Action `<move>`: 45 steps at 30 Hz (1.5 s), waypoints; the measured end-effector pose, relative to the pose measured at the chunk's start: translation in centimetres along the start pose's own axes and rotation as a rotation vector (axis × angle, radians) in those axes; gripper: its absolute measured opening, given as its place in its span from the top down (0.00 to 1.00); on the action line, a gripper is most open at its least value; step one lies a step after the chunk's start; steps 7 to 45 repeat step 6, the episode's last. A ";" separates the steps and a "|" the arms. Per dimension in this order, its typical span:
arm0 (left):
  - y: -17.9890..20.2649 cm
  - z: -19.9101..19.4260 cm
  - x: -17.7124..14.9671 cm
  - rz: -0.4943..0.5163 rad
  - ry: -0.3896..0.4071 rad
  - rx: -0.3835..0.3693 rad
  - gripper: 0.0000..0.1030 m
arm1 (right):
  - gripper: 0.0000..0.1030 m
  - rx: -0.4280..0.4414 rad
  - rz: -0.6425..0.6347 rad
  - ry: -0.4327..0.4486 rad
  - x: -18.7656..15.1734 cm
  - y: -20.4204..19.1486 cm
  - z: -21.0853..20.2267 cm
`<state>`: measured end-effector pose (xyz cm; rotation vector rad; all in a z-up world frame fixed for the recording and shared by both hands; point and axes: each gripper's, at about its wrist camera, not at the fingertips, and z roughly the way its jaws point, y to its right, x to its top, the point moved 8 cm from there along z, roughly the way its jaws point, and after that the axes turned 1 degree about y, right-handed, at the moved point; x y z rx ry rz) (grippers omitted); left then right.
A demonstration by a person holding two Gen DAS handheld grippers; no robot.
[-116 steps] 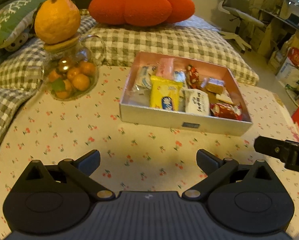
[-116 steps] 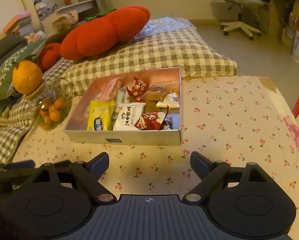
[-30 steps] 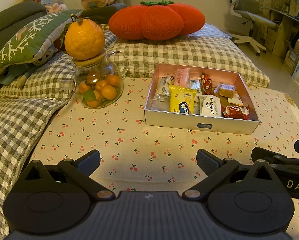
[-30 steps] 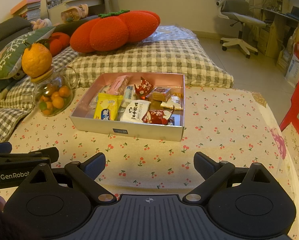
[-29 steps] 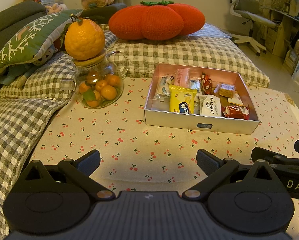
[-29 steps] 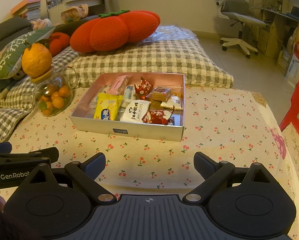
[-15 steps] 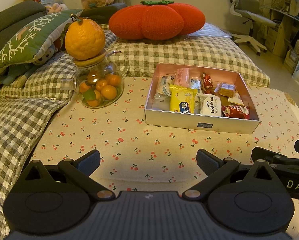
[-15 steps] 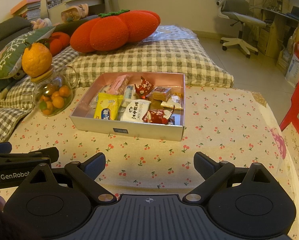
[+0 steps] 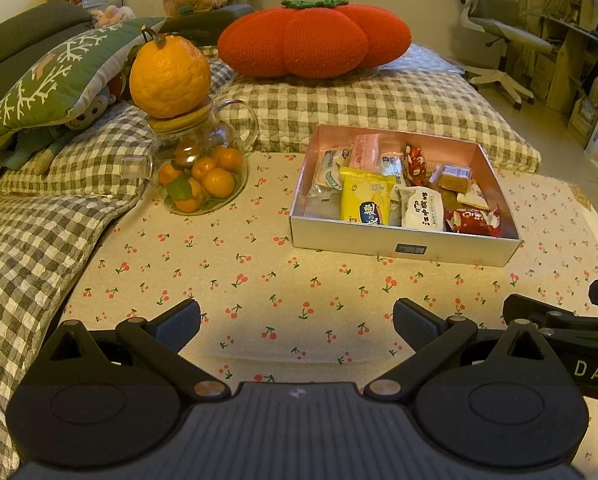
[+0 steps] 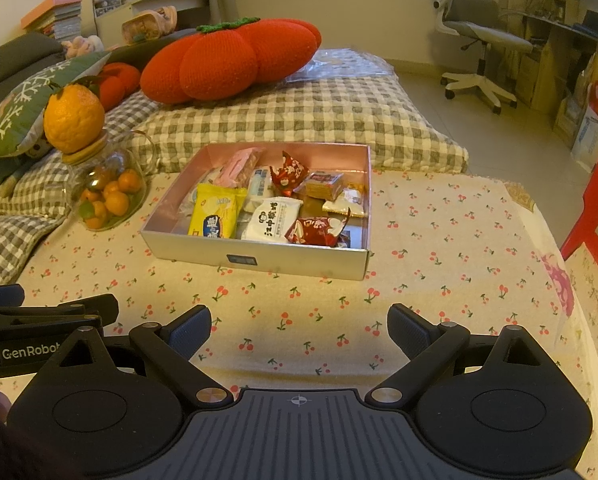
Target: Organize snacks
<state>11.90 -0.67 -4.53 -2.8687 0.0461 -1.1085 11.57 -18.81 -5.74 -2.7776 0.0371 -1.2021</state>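
Centrally on a table covered with a cream cloth printed with red cherries [image 9: 235, 280] sits a shallow rectangular silver cardboard box with a pink inside [image 9: 403, 240], holding a loose pile of wrapped snacks. Among them are a yellow packet with a blue label [image 9: 365, 200], a white packet with black characters [image 9: 422, 209], a crumpled red wrapper [image 9: 473, 222] in the near right corner, a pale pink packet [image 9: 365, 151] at the back, and a small clear-wrapped tan wafer [image 9: 455, 173].

Left of the box, well apart from it, stands a round clear glass teapot filled with small oranges [image 9: 199, 178], and a large bumpy orange fruit [image 9: 170, 76] rests on its lid. Behind the table lies a grey and white checked cushion [image 9: 363, 104] with a big red knitted tomato-shaped pillow [image 9: 313, 42] on top.

Nearest the cameras, the left tool [image 9: 297, 322] hangs low over the cloth with its two fingers spread wide and nothing between them. The right tool [image 10: 299, 326] hangs beside it, likewise spread wide and empty. Both are well short of the box.
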 end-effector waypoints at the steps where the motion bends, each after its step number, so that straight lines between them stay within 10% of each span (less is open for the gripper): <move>1: 0.0 0.0 -0.1 0.001 0.000 0.001 0.00 | 0.06 0.000 0.000 -0.001 0.0 0.0 0.0; 45: 0.0 -0.1 0.1 0.006 0.005 0.006 0.01 | 0.06 -0.001 -0.001 -0.001 -0.2 -0.1 0.1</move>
